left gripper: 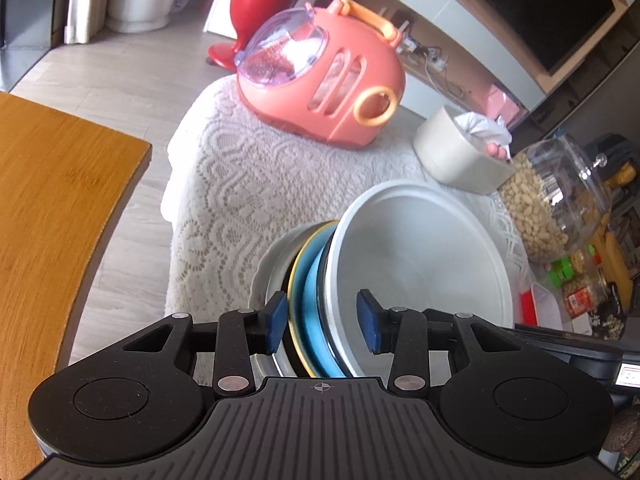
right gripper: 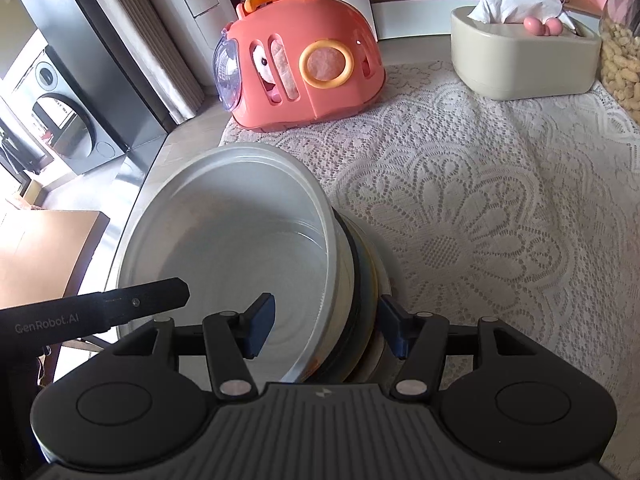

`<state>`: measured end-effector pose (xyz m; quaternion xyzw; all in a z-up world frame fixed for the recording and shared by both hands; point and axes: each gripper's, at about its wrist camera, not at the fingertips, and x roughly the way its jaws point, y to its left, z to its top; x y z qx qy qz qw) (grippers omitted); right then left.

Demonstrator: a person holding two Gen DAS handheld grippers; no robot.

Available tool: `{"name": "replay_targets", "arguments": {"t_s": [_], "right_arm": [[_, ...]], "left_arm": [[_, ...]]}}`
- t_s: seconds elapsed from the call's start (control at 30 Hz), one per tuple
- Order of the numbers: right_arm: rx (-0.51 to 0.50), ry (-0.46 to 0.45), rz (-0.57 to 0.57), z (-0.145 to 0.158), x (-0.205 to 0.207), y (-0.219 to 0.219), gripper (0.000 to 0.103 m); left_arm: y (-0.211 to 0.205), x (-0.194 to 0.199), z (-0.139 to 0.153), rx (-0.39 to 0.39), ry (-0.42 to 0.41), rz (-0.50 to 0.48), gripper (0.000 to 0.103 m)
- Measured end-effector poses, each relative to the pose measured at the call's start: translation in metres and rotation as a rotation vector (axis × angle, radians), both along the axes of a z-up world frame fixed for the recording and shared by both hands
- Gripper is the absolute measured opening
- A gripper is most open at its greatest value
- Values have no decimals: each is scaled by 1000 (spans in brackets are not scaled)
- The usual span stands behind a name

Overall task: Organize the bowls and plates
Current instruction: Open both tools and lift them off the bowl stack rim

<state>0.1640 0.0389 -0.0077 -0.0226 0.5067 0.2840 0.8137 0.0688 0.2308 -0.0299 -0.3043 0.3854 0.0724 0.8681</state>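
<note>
Both grippers, left (left gripper: 322,322) and right (right gripper: 327,328), straddle a tilted stack of white bowl (left gripper: 420,252) and plates (left gripper: 308,280), jaws wide, apparently steadying it at the lace-covered worktop's (right gripper: 480,220) edge.

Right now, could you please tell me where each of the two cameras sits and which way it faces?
Left wrist: on the left tongs, looking along them at the stack's left edge; its own blue pads straddle the rims, and the wooden table is on the left.
Right wrist: on the right tongs, looking at the stack's right edge over the lace cloth; its own pads straddle the rims, and the other tool's black tip pokes in.
Shared: the white bowl, pink carrier, tissue box.
</note>
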Motion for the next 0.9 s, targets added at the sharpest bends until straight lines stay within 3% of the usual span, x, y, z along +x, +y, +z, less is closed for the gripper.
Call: {"name": "replay_targets", "arguments": {"t_s": [0.03, 0.07, 0.17, 0.33, 0.57, 0.73, 0.9], "right_arm": [[6, -7, -4, 2, 0, -1, 56], [14, -18, -6, 5, 0, -2, 54], [50, -42, 7, 16, -3, -4, 52], [60, -72, 10, 25, -8, 2, 52], [75, -46, 5, 18, -2, -3, 50], [72, -24, -2, 10, -1, -5, 48], [103, -62, -16, 16, -7, -17, 48]], "left_arm": [[0, -2, 4, -6, -37, -3, 29], [0, -4, 8, 3, -55, -2, 28], [-3, -5, 12, 27, -87, -8, 28], [4, -4, 9, -20, -92, 6, 29], [5, -9, 14, -59, -155, 2, 29], [9, -7, 10, -85, -146, 10, 29], [12, -12, 15, -93, -181, 17, 29]]}}
